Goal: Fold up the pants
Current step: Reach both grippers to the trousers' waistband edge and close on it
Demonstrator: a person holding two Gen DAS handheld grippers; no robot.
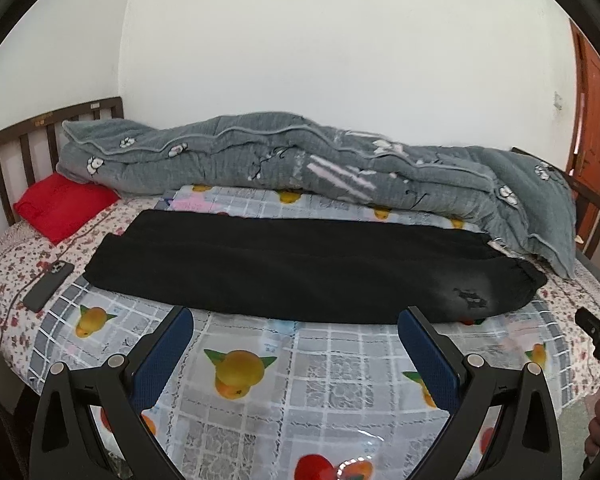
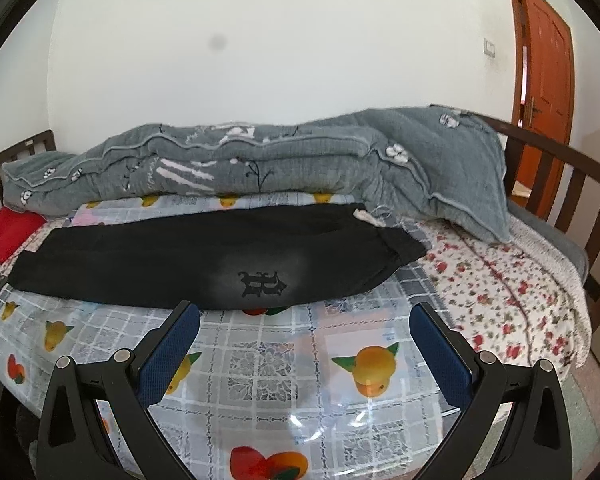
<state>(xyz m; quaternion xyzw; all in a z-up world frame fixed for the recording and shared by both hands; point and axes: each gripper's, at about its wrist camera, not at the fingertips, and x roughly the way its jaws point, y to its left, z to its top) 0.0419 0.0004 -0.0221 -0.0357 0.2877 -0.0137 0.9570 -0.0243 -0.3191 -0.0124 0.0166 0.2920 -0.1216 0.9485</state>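
The black pants (image 2: 204, 256) lie lengthwise across the fruit-print cover (image 2: 268, 364) on the bed — a gothic letter emblem (image 2: 262, 283) shows near the waistband, unreadable. Left gripper (image 1: 294, 320) and right gripper (image 2: 306, 314) hover before them, both spread wide, holding nothing.

Black pants (image 1: 300, 264) lie flat on bed (image 1: 340, 380), legs stacked lengthwise, waistband at right, dark emblem (image 2: 262, 283) facing up.
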